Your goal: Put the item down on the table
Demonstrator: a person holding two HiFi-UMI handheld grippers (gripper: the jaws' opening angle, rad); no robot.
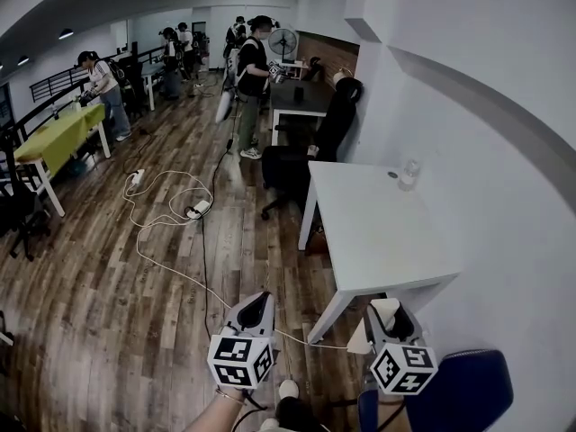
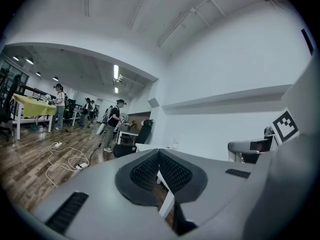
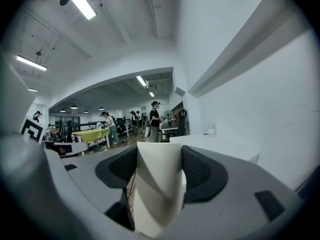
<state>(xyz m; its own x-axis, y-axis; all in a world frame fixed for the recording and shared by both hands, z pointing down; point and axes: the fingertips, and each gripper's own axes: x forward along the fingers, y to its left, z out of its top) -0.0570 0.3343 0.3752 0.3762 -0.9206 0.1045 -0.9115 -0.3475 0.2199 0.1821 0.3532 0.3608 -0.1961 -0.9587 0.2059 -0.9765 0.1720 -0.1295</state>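
My right gripper (image 1: 387, 311) is shut on a cream paper cup (image 1: 382, 310), held just off the near corner of the white table (image 1: 378, 241). In the right gripper view the cup (image 3: 157, 189) fills the gap between the black pads (image 3: 200, 171), and the table top (image 3: 220, 145) lies ahead to the right. My left gripper (image 1: 257, 302) hangs over the wood floor left of the table. Its pads (image 2: 175, 173) meet with nothing between them.
A small clear bottle (image 1: 409, 175) stands at the table's far right edge by the wall. A black office chair (image 1: 310, 151) sits beyond the table. White cables and a power strip (image 1: 196, 210) lie on the floor. A blue chair (image 1: 463, 387) is near my right. Several people stand farther back.
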